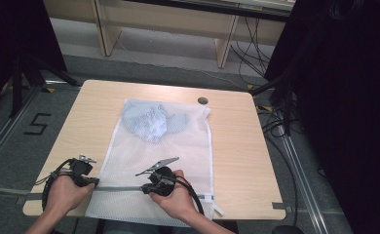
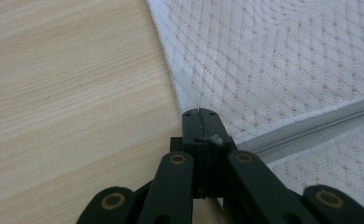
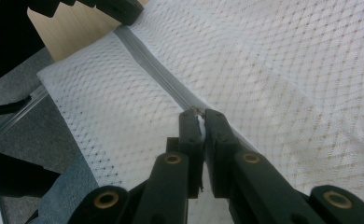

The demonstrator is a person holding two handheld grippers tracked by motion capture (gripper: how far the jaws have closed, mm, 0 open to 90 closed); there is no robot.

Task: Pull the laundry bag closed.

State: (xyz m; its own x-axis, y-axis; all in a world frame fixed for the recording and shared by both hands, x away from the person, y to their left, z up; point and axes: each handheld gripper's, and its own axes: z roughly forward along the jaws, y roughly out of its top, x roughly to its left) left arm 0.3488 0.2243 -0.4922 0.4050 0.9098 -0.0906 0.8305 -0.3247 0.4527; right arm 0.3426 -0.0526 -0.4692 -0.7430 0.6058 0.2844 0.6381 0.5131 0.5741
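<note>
White mesh laundry bag (image 1: 171, 146), flat, rectangular, grey zipper (image 1: 120, 188) clamped.

left gripper (image 2: 199, 112): matte black, two flat jaws on linked bars, brass-ringed pivot pins | right gripper (image 3: 199, 114): same black build, grey three-cornered plate at its 12 o'clock, thick black cable looping toward 5 o'clock | forearms: bare, no sleeves

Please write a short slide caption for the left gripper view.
Left gripper clamps the mesh laundry bag at its edge, beside the grey zipper.
</note>
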